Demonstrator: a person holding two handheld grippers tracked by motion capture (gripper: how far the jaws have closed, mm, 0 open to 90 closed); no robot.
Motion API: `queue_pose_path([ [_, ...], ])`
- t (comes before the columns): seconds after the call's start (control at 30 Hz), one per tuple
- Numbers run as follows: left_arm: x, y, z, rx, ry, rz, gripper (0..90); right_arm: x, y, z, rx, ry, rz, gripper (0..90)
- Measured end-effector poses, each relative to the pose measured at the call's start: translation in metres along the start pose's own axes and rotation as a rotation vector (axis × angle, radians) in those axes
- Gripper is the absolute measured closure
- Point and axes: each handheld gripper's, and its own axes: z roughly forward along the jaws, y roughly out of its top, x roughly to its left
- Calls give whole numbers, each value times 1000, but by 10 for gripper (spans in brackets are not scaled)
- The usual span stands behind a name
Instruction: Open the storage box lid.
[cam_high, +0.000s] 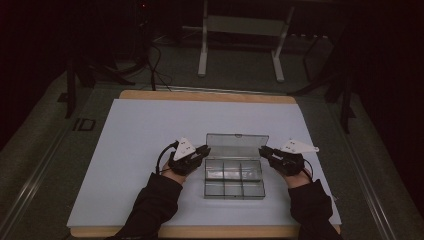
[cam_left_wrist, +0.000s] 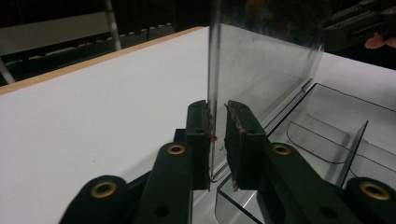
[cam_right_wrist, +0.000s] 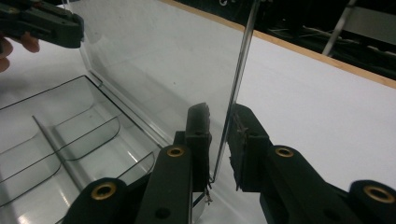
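Observation:
A clear plastic compartment box (cam_high: 233, 186) lies near the middle of the white table, its lid (cam_high: 237, 140) standing upright at the far side. My left gripper (cam_high: 206, 149) is at the lid's left edge. In the left gripper view the lid (cam_left_wrist: 266, 70) edge runs between the jaws of the left gripper (cam_left_wrist: 217, 109); the left pad is against it and a narrow gap shows on the other side. My right gripper (cam_high: 261, 150) is at the lid's right edge. In the right gripper view the lid (cam_right_wrist: 163, 60) stands between its slightly parted jaws (cam_right_wrist: 219, 112).
The box's divided compartments (cam_right_wrist: 70, 140) look empty. The white table top (cam_high: 145, 125) has a wooden border (cam_high: 200, 95) at the far edge. Behind it are a white stand (cam_high: 240, 30) and cables on the dark floor.

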Motion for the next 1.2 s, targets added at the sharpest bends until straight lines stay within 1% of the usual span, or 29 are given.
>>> queue_pose_path([
  [0.07, -1, 0, 1, 1, 11, 9, 803, 0, 0, 2, 1, -8, 7, 771],
  [0.17, -1, 0, 2, 0, 22, 9, 798, 1, -1, 4, 3, -15, 10, 756],
  [0.23, 0, -1, 4, 2, 26, 0, 797, 2, -3, 9, 8, -27, 9, 736],
  [0.27, 1, -1, 6, 5, 26, -12, 785, 2, -4, 12, 11, -36, 15, 730],
  [0.3, 1, -2, 6, 5, 30, -13, 781, 2, -5, 13, 10, -42, 17, 728],
  [0.37, 1, -2, 7, 1, 30, -20, 780, 2, -5, 14, 8, -44, 22, 724],
  [0.43, 1, -3, 9, -2, 30, -26, 749, 2, -7, 18, 9, -43, 40, 703],
  [0.53, 1, -3, 11, 2, 32, -29, 739, 1, -8, 20, 17, -40, 41, 689],
  [0.6, 2, -4, 13, 10, 29, -37, 707, 2, -9, 23, 28, -49, 47, 676],
  [0.63, 2, -4, 14, 17, 31, -39, 707, 2, -9, 23, 28, -49, 47, 676],
  [0.67, 2, -4, 17, 31, 37, -39, 697, 3, -10, 25, 38, -58, 50, 663],
  [0.83, 2, -5, 21, 43, 44, -49, 684, 3, -10, 28, 46, -68, 53, 643],
  [0.87, 1, -5, 22, 48, 44, -51, 661, 4, -11, 28, 54, -71, 57, 633],
  [0.9, 1, -6, 24, 65, 56, -44, 661, 4, -11, 29, 59, -76, 55, 628],
  [0.93, 1, -6, 24, 65, 56, -44, 659, 4, -11, 29, 59, -76, 55, 628],
  [0.97, 0, -7, 26, 69, 59, -54, 646, 4, -11, 30, 66, -80, 57, 618],
  [1.03, 0, -7, 27, 73, 59, -55, 639, 4, -12, 30, 70, -82, 63, 616],
  [1.1, 1, -7, 28, 74, 58, -67, 620, 4, -12, 31, 74, -85, 73, 607],
  [1.13, 1, -7, 29, 78, 57, -71, 620, 4, -12, 31, 74, -85, 73, 607],
  [1.2, 1, -7, 30, 87, 58, -71, 587, 4, -12, 32, 82, -90, 68, 598],
])
